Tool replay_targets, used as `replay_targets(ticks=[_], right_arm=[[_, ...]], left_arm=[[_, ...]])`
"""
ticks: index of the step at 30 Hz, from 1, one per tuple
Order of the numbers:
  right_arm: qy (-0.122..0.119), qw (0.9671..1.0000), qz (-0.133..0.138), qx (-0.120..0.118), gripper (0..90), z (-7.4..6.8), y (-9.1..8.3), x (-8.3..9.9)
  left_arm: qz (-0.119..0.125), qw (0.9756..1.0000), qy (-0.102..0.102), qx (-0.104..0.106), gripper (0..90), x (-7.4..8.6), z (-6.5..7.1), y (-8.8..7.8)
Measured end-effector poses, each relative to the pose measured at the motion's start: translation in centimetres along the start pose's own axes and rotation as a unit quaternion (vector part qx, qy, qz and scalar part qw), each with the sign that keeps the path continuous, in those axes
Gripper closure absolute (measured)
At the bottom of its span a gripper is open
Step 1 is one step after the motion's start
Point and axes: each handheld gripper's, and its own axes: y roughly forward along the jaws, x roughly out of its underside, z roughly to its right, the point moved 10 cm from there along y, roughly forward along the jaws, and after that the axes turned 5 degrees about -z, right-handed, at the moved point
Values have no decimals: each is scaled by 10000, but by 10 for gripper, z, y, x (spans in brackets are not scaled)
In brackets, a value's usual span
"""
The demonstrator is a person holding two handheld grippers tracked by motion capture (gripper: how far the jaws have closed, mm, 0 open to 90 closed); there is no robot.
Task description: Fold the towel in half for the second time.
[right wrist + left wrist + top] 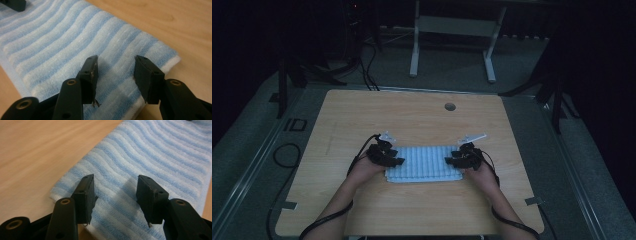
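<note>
The left gripper [398,161] and right gripper [448,160], jaws spread and pinching nothing, hover over opposite short edges of the folded blue-striped towel [424,164] lying between them; bare table [422,117] stretches beyond both.

My left tongs [398,160] and right tongs [448,160] are black all over, each with a small pale grey three-cornered plate on top. A thin black cable loops from the back of each and runs along my bare forearms. In the gripper views I see flat rectangular black pads [86,195] with worn edges, set on rounded black arms with brass-ringed holes. Small screw holes dot the pads.
</note>
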Motion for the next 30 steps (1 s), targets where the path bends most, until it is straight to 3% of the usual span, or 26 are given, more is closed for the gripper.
replay_targets(ticks=[7, 8, 14, 19, 23, 24, 27, 28, 29, 30], right_arm=[[33, 9999, 8, 104, 531, 6, 14, -19], [-38, 9999, 0, 149, 531, 8, 18, -25], [-21, 9997, -53, 250, 506, 10, 24, -33], [-57, 9996, -56, 273, 486, 10, 22, -34], [-92, 9995, 3, 316, 455, 9, 11, -34], [-32, 9997, 91, 242, 394, 8, 6, -35], [31, 9997, 187, 180, 345, 8, 0, -36], [3, 9997, 248, 42, 238, 5, -2, -35], [3, 9997, 248, 42, 238, 5, -2, -35], [-120, 9996, 231, 60, 182, 3, -3, -34]], left_arm=[[-87, 9997, -218, -74, 495, -6, -21, -1], [-80, 9994, -330, -90, 494, -9, -27, -1], [-2, 9986, -511, -146, 491, -13, -36, 0], [88, 9982, -561, -185, 482, -14, -36, -6], [356, 9976, -599, -17, 441, -18, -29, -20], [400, 9978, -534, 51, 431, -18, -23, -25], [361, 9982, -484, 45, 363, -16, -19, -26], [339, 9981, -513, 57, 340, -15, -17, -27], [335, 9982, -495, 90, 340, -13, -15, -27], [327, 9982, -488, 108, 270, -10, -12, -28]])
